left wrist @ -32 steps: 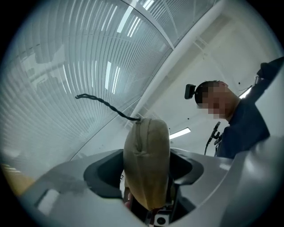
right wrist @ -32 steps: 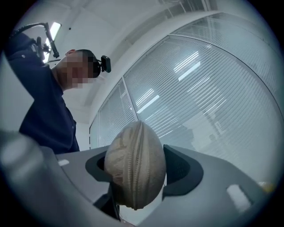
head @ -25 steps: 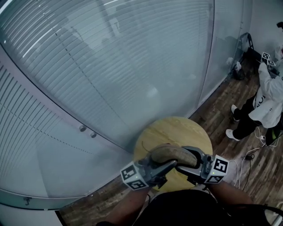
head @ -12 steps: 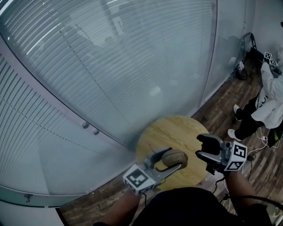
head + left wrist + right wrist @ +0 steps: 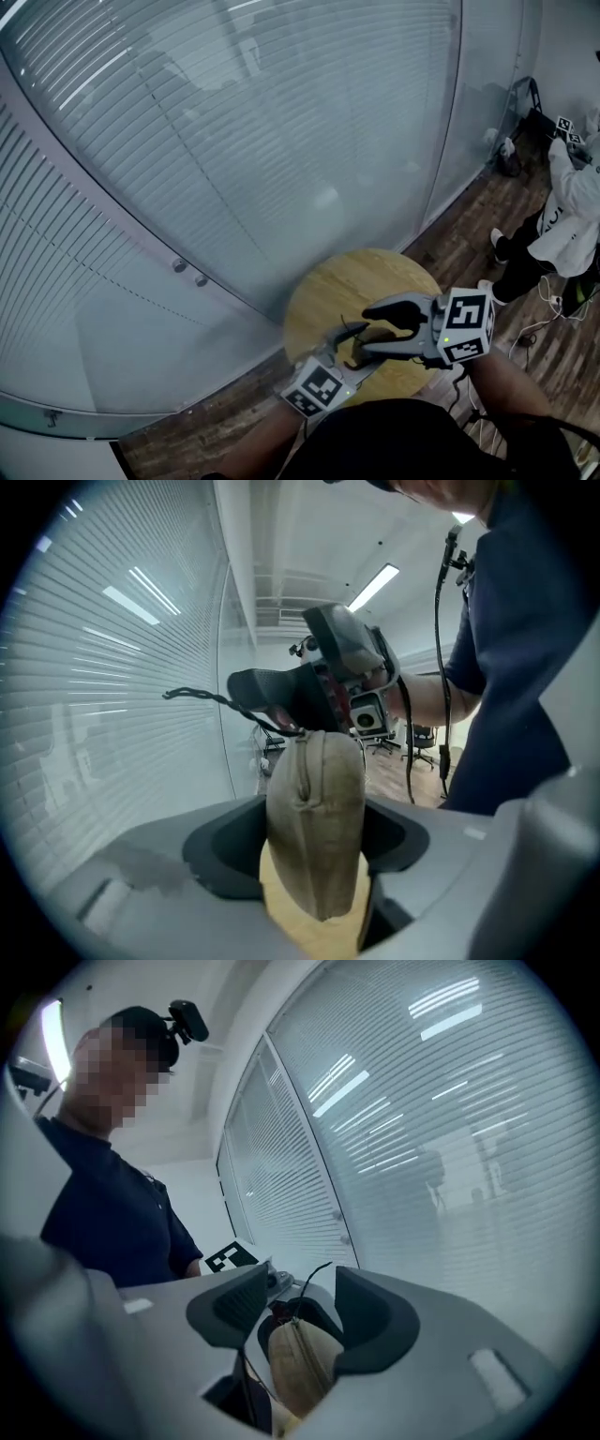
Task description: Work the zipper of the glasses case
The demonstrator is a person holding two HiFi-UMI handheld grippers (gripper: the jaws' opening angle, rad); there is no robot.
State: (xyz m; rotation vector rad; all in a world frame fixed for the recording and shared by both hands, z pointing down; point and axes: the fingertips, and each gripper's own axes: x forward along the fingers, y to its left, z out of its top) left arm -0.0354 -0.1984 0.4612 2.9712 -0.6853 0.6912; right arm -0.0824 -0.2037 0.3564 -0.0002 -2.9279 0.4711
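A tan fabric glasses case [image 5: 314, 827] stands on edge between the pads of my left gripper [image 5: 314, 855], which is shut on it. Its zipper seam faces up, and a dark pull cord [image 5: 202, 697] sticks out from the far end. My right gripper [image 5: 298, 1312] faces the left one; its jaws have just been closing, with a gap still between them. The case's zipper end [image 5: 298, 1368] lies in that gap, and I see no pad pressing on it. In the head view the right gripper [image 5: 367, 330] covers most of the case over the round table [image 5: 337, 286].
A glass wall with blinds [image 5: 234, 141] curves close behind the small wooden table. A person in white [image 5: 572, 216] stands at the far right on the wood floor, with cables [image 5: 539, 319] lying near them.
The right gripper, off to the right half a second ago, has swung left onto the case's end. The left gripper has sunk and rolled with the case in it.
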